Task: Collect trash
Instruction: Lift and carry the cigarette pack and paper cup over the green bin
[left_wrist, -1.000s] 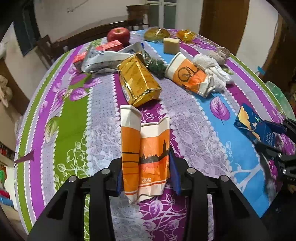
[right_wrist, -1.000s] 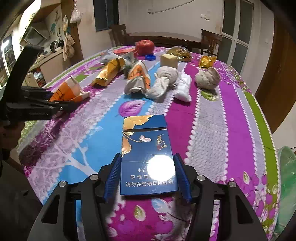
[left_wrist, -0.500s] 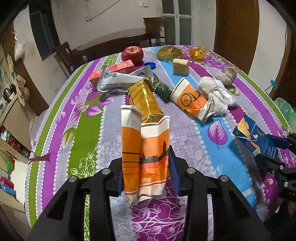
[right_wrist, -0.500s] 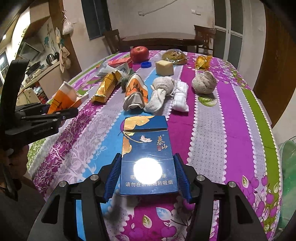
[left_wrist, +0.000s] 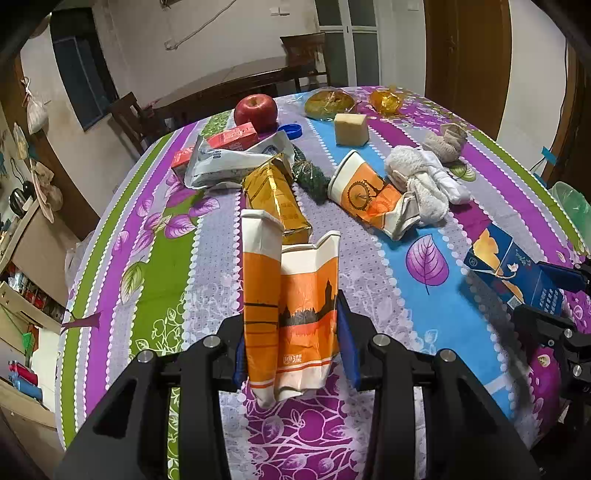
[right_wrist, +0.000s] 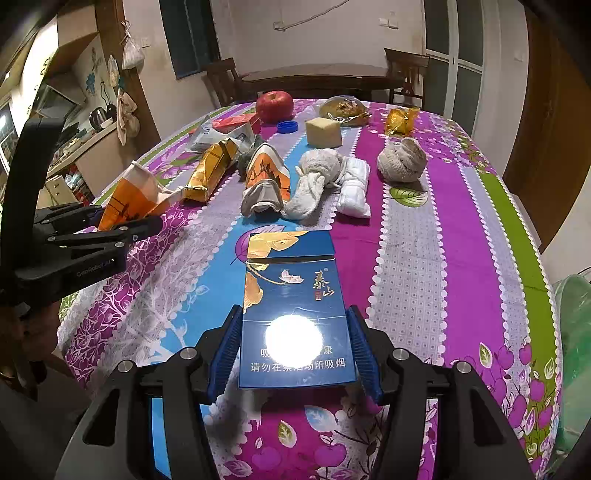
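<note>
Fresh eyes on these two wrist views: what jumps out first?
The left hand-held gripper clamps a flattened orange paper cup in the foreground, and the right hand-held gripper clamps a blue cigarette pack with a bright glare spot on it. Behind them, the loud purple, blue and green tablecloth is littered with a gold packet, a second crushed orange cup and a red apple at the far end.

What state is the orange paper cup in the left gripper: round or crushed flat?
Crushed flat. The cup is creased into folded panels between the left gripper's pads, its rim bent.
</note>
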